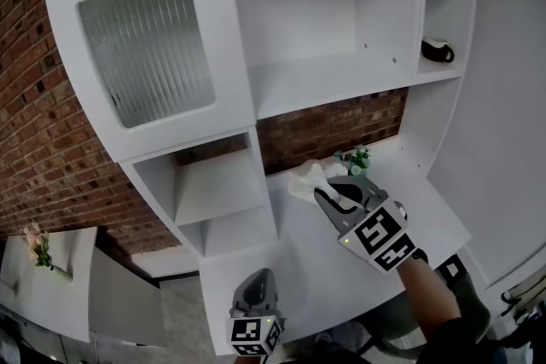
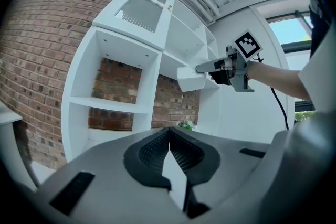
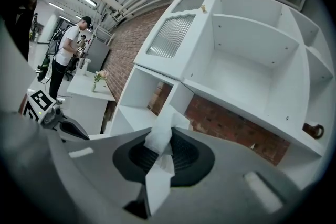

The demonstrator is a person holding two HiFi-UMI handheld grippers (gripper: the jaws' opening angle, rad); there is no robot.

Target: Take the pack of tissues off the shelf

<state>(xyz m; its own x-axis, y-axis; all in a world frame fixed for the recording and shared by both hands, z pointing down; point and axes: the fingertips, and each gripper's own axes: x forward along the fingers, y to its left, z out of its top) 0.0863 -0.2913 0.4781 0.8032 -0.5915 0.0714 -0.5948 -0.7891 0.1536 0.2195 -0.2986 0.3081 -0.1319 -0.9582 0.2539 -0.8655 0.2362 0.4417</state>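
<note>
Now we're lifting: right gripper [image 1: 327, 195] clamps the pack of tissues [image 1: 305, 180] mid-frame, left gripper [image 1: 256, 289] closed, empty; next, pull clear.

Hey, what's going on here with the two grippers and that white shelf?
A person works in front of a white shelf unit with a hand-held gripper in each hand. The right hand-held gripper is shut on the pack of tissues and holds it in the air in front of the shelves, near a small green plant. The left hand-held gripper hangs lower down, its jaws together with nothing between them.
</note>
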